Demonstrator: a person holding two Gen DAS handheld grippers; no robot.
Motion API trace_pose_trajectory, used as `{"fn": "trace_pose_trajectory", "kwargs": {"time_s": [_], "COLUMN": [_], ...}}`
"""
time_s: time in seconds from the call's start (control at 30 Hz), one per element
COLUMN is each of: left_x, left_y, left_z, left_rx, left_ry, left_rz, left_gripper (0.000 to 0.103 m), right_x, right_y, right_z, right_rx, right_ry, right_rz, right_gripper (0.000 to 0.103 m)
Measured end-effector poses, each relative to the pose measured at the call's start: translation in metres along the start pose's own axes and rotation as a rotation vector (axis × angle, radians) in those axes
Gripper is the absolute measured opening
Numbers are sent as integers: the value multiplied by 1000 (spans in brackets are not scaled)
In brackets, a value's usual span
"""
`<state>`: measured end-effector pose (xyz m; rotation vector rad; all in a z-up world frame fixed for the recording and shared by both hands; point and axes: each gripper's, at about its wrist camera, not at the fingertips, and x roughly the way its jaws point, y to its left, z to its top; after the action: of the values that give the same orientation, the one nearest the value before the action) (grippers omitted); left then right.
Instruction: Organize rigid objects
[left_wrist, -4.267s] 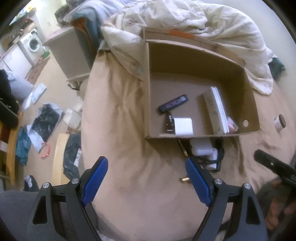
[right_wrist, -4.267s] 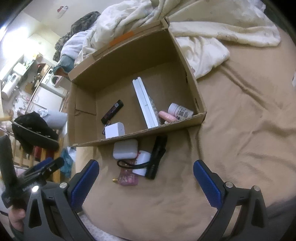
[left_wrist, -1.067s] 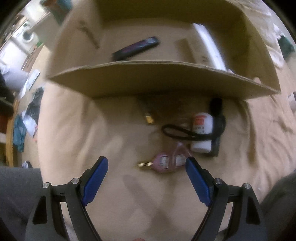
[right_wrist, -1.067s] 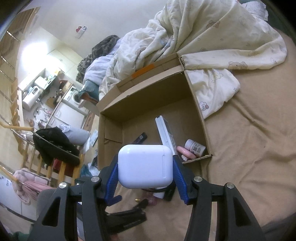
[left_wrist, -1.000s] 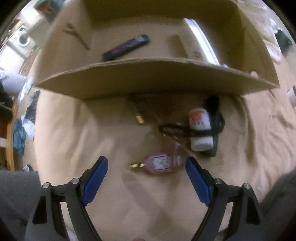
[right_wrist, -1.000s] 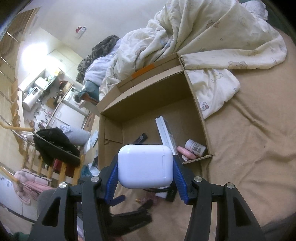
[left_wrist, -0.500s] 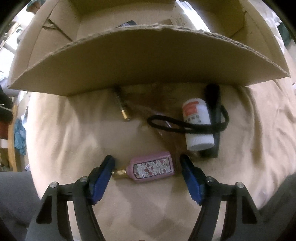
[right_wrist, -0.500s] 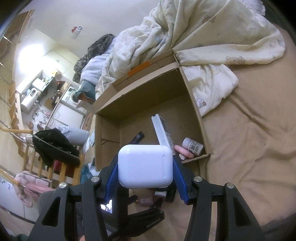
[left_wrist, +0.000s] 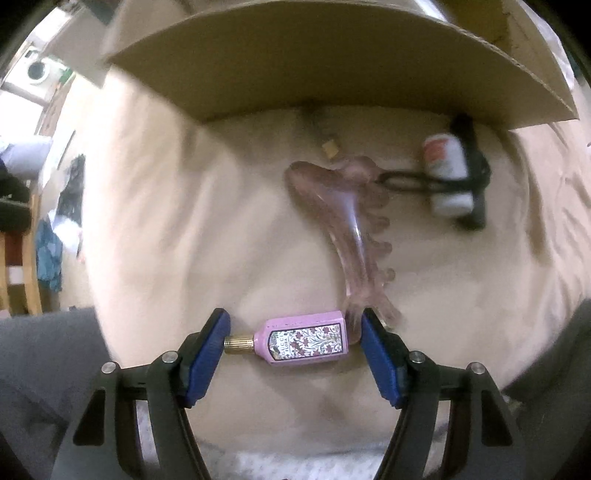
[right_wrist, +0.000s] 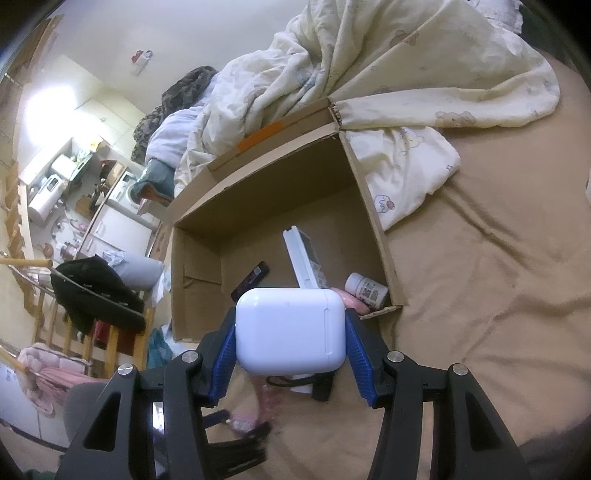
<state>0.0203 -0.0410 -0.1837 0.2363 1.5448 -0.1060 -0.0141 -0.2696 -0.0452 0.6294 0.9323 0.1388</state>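
A pink perfume bottle (left_wrist: 306, 341) with a gold cap lies crosswise between the blue pads of my left gripper (left_wrist: 293, 326). One pad presses on the cap and the other on the bottle's base, just above the beige bedspread. A translucent pink hair claw (left_wrist: 347, 221) lies right behind it, its end near the right pad. My right gripper (right_wrist: 290, 330) is shut on a white earbuds case (right_wrist: 290, 295) and hangs in front of the open cardboard box (right_wrist: 373, 206). The box holds a long white carton (right_wrist: 304, 258), a black stick (right_wrist: 251, 280) and a small white bottle (right_wrist: 365, 290).
Against the box's near wall (left_wrist: 332, 66) lie a white bottle with a red label (left_wrist: 447, 173), a black object with a loop strap (left_wrist: 476, 177) and a gold-tipped piece (left_wrist: 330, 147). A cream duvet (right_wrist: 369, 74) is piled behind the box. A grey-clad leg (left_wrist: 44, 369) borders the bed.
My left gripper came down over the perfume bottle and its jaws narrowed until the pads met the bottle's two ends. The right gripper kept the earbuds case and stayed nearly still.
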Motion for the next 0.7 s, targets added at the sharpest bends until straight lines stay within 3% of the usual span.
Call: {"fn": "trace_pose_trajectory", "kwargs": {"time_s": [0.1,0.3,0.5,0.7], "left_x": [-12,-70,-132,-165], "left_y": [17,45,55,56], "left_z": [-7,-14,8,35], "left_rx": [-37,-55,-71,-63], "left_ry": [-32,-245,-393,-473], "left_rz": [-12,15,8,3], "left_gripper": [68,68,67,67], "right_x": [-1,-3,-5,-2], "right_y": [-3,-1,4,13], "right_z": [-1,-3,-1,12], "right_rx": [11,-5,-34,-85], "right_ry": [5,-4,-13,-5], "right_rz": [4,3,2,-5], "right_gripper": [57,57,57,57]}}
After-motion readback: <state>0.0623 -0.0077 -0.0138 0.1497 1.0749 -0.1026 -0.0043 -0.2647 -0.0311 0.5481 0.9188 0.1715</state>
